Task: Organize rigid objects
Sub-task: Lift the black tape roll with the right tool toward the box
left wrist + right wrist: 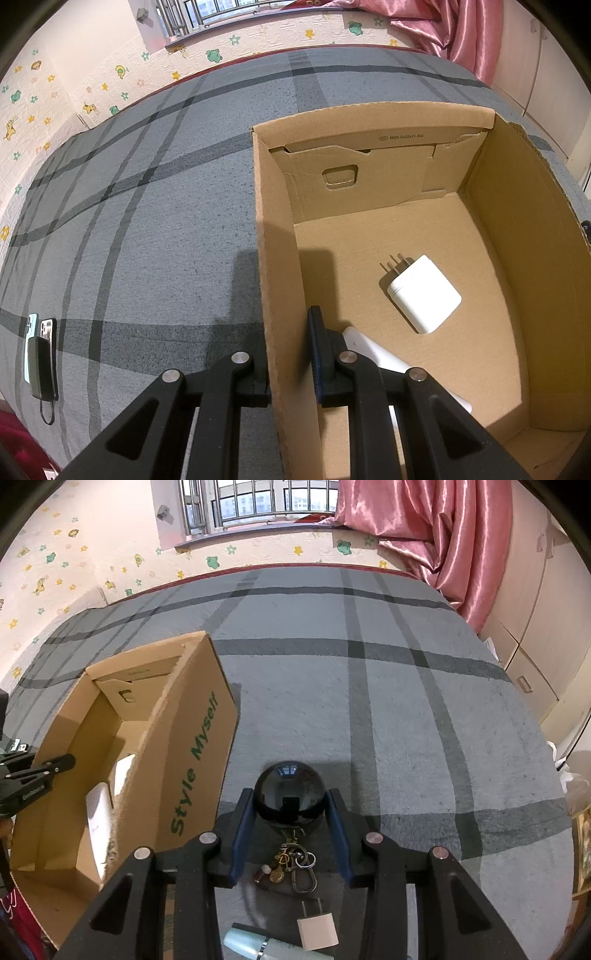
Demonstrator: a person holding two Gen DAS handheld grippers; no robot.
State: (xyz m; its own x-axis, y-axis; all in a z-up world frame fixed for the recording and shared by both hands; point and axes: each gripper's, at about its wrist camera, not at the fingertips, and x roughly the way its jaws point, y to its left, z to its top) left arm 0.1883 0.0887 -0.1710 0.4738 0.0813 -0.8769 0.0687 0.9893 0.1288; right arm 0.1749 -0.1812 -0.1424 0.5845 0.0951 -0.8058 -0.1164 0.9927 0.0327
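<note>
The left tool is clenched on the left wall of the cardboard box on the bed; the right tool grasps a black ball beside the box, keyring dangling beneath.

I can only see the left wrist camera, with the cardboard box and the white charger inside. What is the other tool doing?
Observer: The right tool grips a shiny black ball between its fingers.
Child: Is anything stuck to the ball?
Observer: Yes, a bunch of charms with a metal clip seems to be attached below it.
Child: Is there more stuff to tidy?
Observer: A small white plug and a pale green tube lie on the grey bedspread, close under that tool.
</note>
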